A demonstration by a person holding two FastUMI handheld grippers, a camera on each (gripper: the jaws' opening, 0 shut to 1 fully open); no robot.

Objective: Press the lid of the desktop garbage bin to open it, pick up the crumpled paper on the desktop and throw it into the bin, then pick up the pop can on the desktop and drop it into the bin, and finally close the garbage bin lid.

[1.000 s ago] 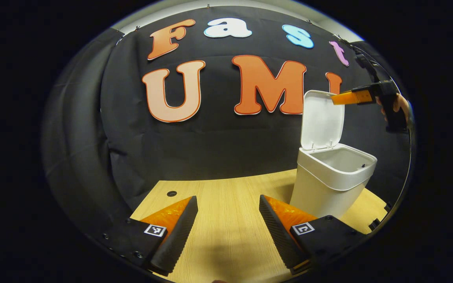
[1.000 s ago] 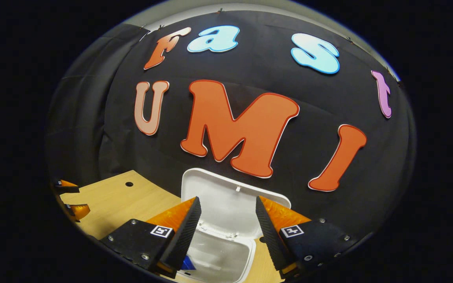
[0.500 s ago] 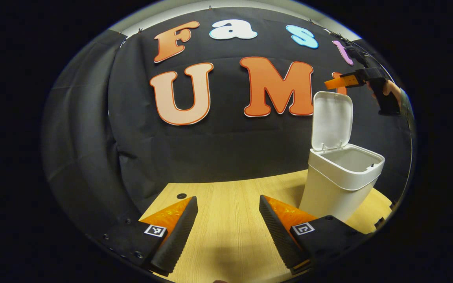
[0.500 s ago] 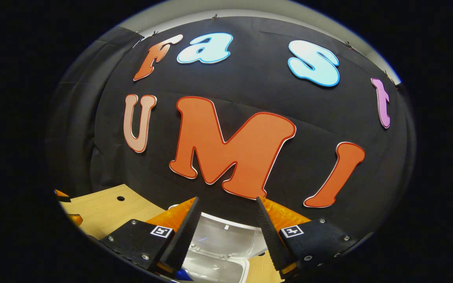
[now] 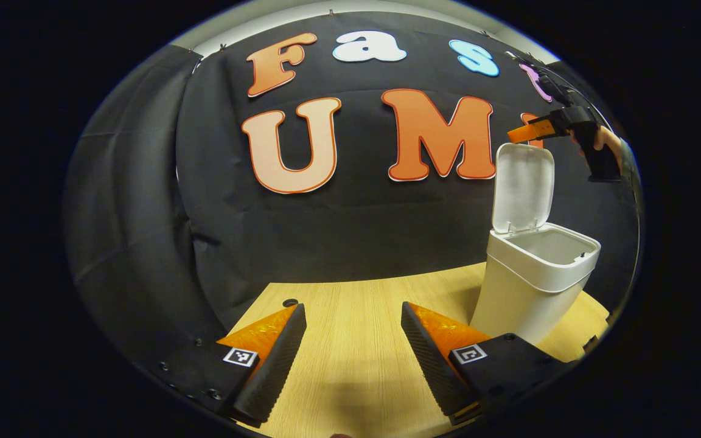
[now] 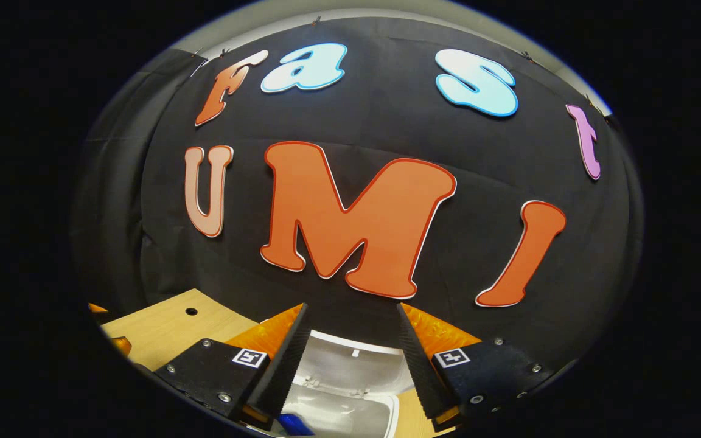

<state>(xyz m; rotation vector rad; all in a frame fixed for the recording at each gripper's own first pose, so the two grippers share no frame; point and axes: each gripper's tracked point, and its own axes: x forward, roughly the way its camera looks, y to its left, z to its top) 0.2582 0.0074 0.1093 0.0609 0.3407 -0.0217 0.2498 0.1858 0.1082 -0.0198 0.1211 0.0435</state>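
The white garbage bin (image 5: 530, 292) stands on the right of the wooden table, with its lid (image 5: 524, 185) hinged up and upright. My right gripper (image 5: 516, 134), held by a hand (image 5: 606, 141), hovers just above the lid's top edge. In the right gripper view, my right gripper (image 6: 350, 350) is open over the lid (image 6: 350, 365) and the bin's mouth, with nothing between its fingers. A blue thing (image 6: 294, 424) shows inside the bin. My left gripper (image 5: 353, 344) is open and empty, low over the table to the left of the bin.
The wooden table (image 5: 350, 316) has a small round hole (image 5: 289, 302) near its far left corner. The black cloth wall hangs close behind the bin. In the right gripper view, the left gripper's fingers (image 6: 120, 345) peek in at the far left.
My right gripper has risen from in front of the open lid to just above its top edge. My left gripper has drifted, so the bin now sits farther right in its view.
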